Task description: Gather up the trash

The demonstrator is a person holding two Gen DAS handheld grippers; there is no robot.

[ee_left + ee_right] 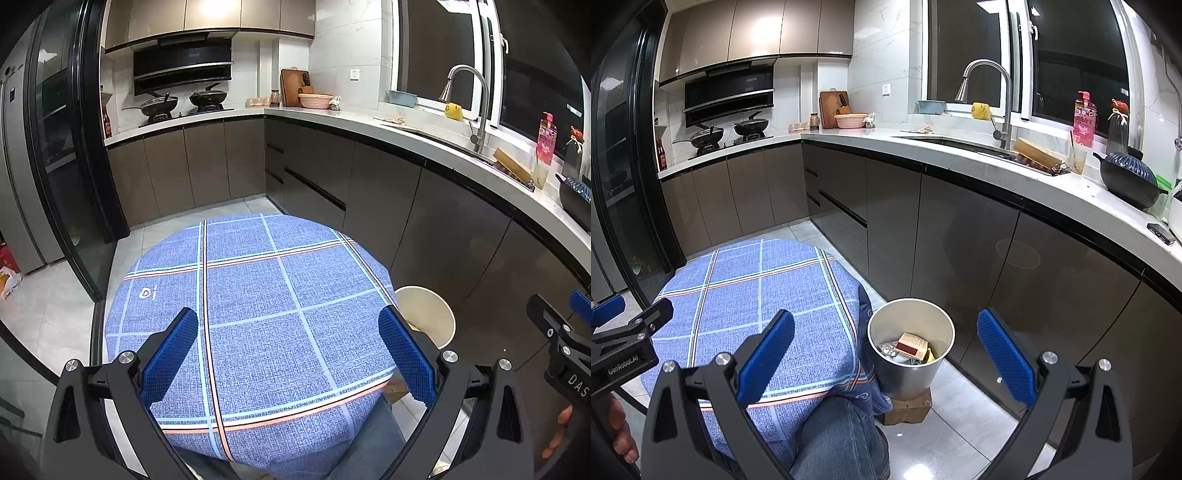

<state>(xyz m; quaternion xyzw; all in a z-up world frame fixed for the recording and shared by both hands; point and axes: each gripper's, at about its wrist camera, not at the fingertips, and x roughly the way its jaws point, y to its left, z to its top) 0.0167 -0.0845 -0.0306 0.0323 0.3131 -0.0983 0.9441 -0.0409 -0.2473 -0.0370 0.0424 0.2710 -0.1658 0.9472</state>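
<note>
A small round table under a blue plaid cloth (pixel 258 314) fills the left wrist view; its top shows no loose items. My left gripper (pixel 288 354) hovers open over the cloth's near half, nothing between its blue pads. To the table's right, a metal bin (pixel 908 373) stands on a brown block (pixel 908 408) on the floor. A small box (pixel 913 345) and crumpled wrappers lie inside it. My right gripper (pixel 886 363) is open above the bin, holding nothing. The bin's pale rim (pixel 424 314) peeks out beside the table in the left wrist view.
Grey kitchen cabinets (pixel 960 240) run close behind the bin, under a white counter with a sink and faucet (pixel 993 99). A person's jeans-clad knee (pixel 842 435) sits below the table edge. A tall dark glass door (pixel 62 166) stands at the left. The other gripper (pixel 561 339) shows at right.
</note>
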